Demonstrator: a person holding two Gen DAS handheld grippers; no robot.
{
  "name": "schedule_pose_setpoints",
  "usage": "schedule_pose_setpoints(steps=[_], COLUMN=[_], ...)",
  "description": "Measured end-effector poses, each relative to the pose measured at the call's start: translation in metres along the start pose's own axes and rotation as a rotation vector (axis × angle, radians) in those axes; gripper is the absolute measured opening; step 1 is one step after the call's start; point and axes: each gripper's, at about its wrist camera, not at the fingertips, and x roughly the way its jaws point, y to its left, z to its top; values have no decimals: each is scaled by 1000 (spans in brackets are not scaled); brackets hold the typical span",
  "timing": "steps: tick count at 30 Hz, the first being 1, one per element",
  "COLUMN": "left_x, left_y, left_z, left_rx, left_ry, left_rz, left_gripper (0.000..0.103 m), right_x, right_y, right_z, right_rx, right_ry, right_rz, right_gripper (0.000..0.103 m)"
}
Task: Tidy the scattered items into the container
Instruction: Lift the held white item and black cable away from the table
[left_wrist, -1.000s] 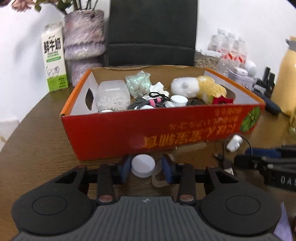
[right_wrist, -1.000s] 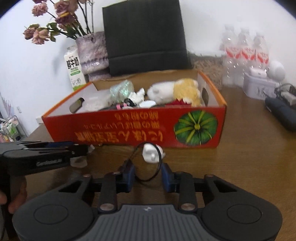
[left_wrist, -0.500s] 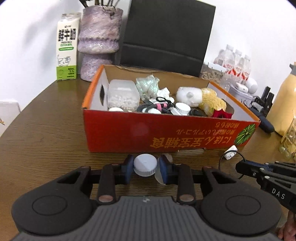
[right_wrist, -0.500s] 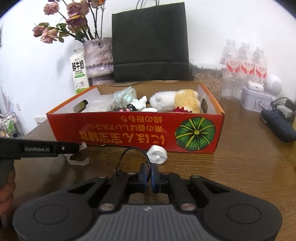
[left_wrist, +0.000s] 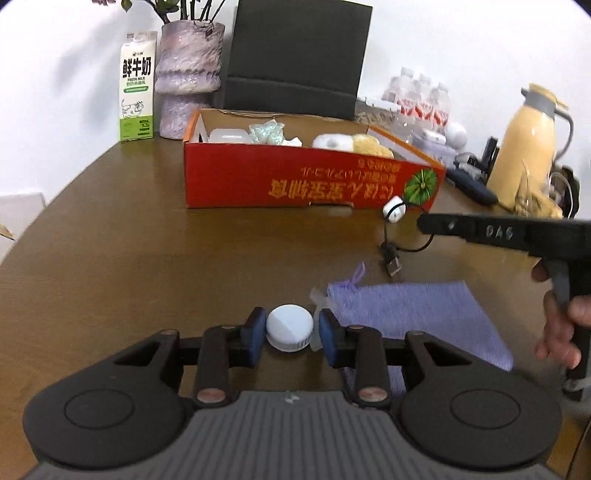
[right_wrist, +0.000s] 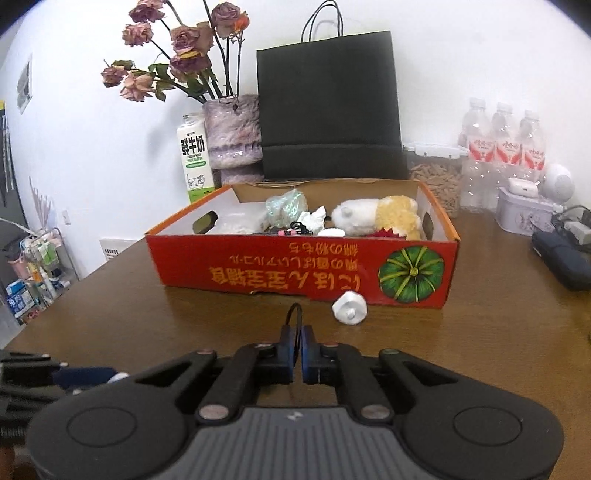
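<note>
The red cardboard box (left_wrist: 295, 181) stands mid-table with a plush toy, bags and small items in it; it also shows in the right wrist view (right_wrist: 258, 266). My left gripper (left_wrist: 290, 334) is shut on a white bottle cap (left_wrist: 290, 328) with a clear plastic strip, held well in front of the box. My right gripper (right_wrist: 298, 349) is shut on a thin black cable (right_wrist: 293, 314) that runs to a white charger plug (right_wrist: 349, 312) in front of the box. The plug (left_wrist: 394, 209) and the cable's USB end (left_wrist: 393, 258) also show in the left wrist view.
A purple cloth (left_wrist: 413, 317) lies on the wooden table (left_wrist: 129, 258) near my left gripper. Behind the box stand a milk carton (right_wrist: 195, 158), a vase of dried roses (right_wrist: 232, 133), a black paper bag (right_wrist: 328, 107), water bottles (right_wrist: 502, 147) and a yellow jug (left_wrist: 528, 147).
My left gripper has pulled back and away from the box with the cap in it. My right gripper closed on the black cable and has lifted a little.
</note>
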Motion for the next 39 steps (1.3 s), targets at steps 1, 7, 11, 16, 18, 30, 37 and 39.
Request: schedule_pose_setpoints(steps=[1,7,11,16,18,30,37,39], left_x=[-4,-25,-37,-45,-41,-6,-22,-35], left_y=[1,13,21,13,-1,-20,-6,-1], left_z=[-2,-14,-18,-18,-15,-3,0,6], left_rx=[0,-42,-67,-7,96,260,147,103], left_ry=[7,8,-9,-54,-67,7,-26,-66], left_rz=[-8,-26,-43,-79,-101,-58,-47,-58], left_gripper=[36,50,52,53,47,10,1,1], right_x=[-6,-40,-59,-78,-82,-95,-105,-110], right_y=[1,0,-5,-8,-9,-13,-17,-17], right_z=[-3,-28,-48,-58,-60,-62,-61,-59], right_rx=[7,80,126,125,136,148,165,162], right_ry=[-4,-16,17,21,19,3,-31,-50], right_rz=[5,-22,-42,-64,-68,-87,-101,-106], right_gripper=[4,4,4,4,4,4,4,3])
